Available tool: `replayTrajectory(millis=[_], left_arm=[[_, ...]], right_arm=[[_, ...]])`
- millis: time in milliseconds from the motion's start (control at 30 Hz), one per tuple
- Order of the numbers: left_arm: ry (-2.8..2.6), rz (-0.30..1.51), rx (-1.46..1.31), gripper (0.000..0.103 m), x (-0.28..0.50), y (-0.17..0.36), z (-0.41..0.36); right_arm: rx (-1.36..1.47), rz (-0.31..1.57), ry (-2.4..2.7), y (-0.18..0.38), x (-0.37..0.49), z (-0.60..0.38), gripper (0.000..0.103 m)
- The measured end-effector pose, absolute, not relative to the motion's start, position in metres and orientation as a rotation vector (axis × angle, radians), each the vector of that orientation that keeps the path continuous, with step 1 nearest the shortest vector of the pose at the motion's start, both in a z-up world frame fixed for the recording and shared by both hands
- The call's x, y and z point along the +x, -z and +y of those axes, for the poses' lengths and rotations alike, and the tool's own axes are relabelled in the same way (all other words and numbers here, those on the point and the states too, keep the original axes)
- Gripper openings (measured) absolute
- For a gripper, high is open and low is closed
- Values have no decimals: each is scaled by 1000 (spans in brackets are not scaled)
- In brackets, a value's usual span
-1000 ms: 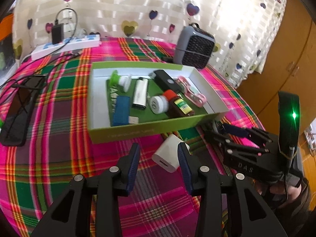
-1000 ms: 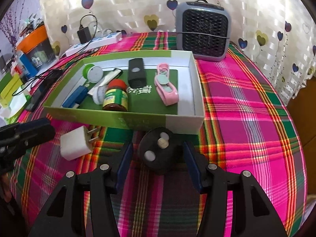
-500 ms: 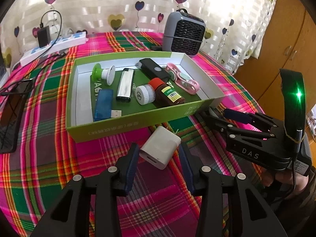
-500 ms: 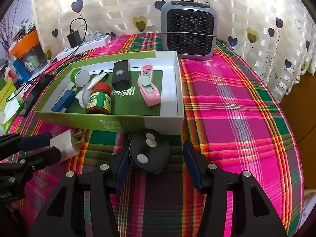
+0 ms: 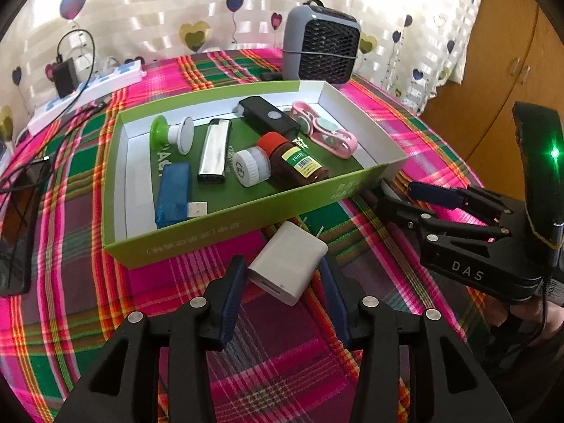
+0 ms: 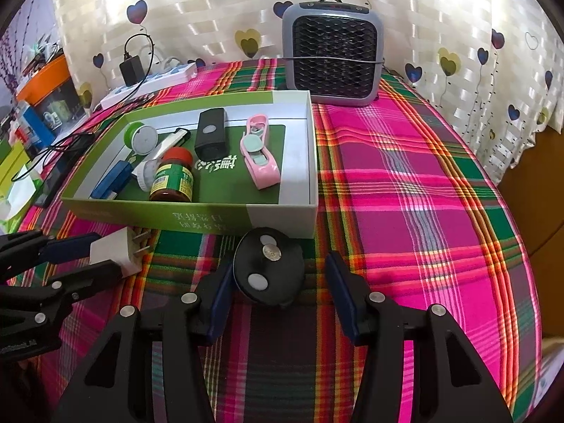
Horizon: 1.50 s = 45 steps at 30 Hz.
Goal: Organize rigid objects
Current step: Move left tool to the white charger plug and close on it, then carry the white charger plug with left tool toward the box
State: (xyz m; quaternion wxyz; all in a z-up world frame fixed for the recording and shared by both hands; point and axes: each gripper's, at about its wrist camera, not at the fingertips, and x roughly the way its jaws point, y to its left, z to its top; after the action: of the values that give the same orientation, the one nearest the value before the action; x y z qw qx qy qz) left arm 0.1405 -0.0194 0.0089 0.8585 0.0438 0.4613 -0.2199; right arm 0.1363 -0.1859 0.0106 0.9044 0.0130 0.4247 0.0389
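A: Item, left gripper (image 5: 280, 287): moved in since the earlier frame; white charger (image 5: 287, 267) now sits between its opening jaws, ungripped.

B: Item, right gripper (image 6: 280, 283): jaws closing around black disc (image 6: 268, 269), not yet pinching.

A: Handling: square pads on the charger's flat sides before lifting.

B: Clearance: green box (image 5: 225, 227) wall just beyond both; lift over it. Open cloth lies right.

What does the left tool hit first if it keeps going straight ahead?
Likely the white charger, already between the opening fingers of the left tool. Beyond it stands the green box's near wall; depth is uncertain.
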Motion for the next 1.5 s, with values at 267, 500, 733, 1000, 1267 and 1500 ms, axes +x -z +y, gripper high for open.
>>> replayTrajectory(millis=[267,500,733,1000,1267,1500], left_arm=[[473,971,153,44,140,-6,-30],[479,971,181,44,144,-7,-36],[546,984,185,44,136,-8,-45],[517,979,196,44,142,-6,-50],[493,968,198,44,145,-5,-54],[484,960,203,44,144,-5,-55]], right_arm=[[33,875,-89,-10,137,-188,52],[40,873,-95,-10,136,-189,51],[47,872,-100,-11,137,-190,51],[49,872,-103,-11,137,-191,52],[45,872,-103,-11,137,-191,51],[44,872,-103,-11,137,-190,51]])
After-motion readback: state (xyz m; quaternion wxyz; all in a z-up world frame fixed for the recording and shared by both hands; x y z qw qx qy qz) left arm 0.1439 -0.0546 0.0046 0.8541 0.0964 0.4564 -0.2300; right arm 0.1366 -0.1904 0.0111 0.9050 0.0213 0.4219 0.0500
